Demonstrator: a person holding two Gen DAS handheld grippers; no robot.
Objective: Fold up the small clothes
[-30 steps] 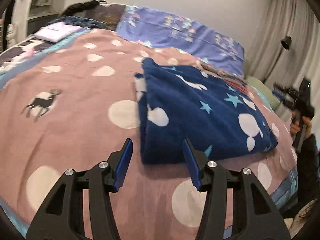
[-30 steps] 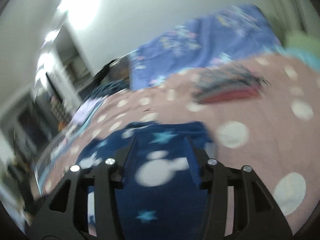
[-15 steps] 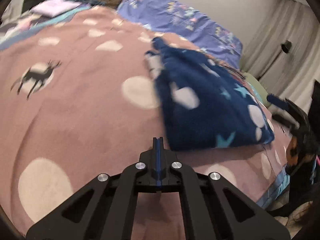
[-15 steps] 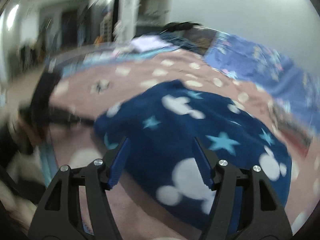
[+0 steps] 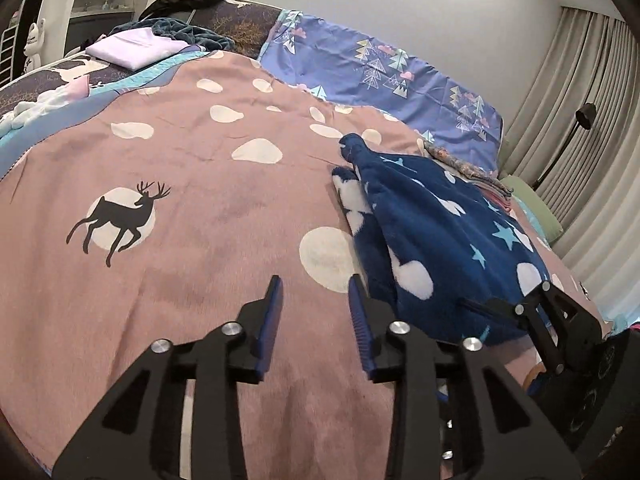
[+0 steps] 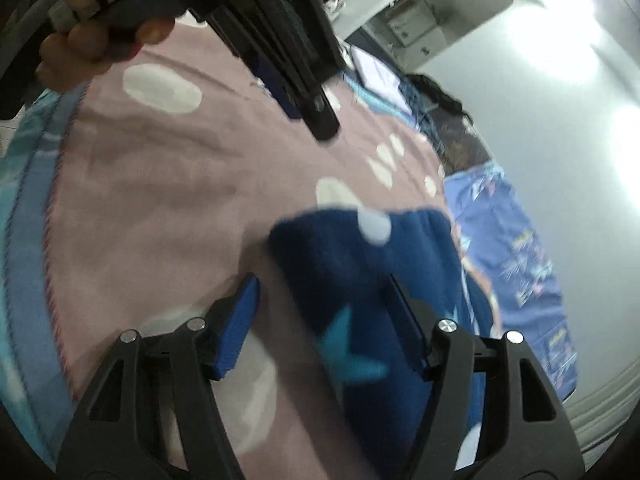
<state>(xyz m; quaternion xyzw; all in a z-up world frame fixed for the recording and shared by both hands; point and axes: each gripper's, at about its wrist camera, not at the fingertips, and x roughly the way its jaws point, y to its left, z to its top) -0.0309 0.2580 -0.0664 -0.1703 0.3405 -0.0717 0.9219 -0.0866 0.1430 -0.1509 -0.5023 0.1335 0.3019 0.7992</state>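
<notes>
Lying on the pink bedspread (image 5: 200, 208), a navy garment (image 5: 448, 248) nears purple pillows (image 5: 380, 72).

My left view is sharp and evenly lit, with a bright ceiling glare at the top. My right view is smeared by motion blur, with white glare on the wall (image 6: 560, 100). Both views bend and darken at the rims.

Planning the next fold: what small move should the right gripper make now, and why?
Probably ease the right gripper forward and close on the near edge of the navy fleece garment: its jaws stand open around that edge, not pressing it. The left gripper is open over bare bedspread.
</notes>
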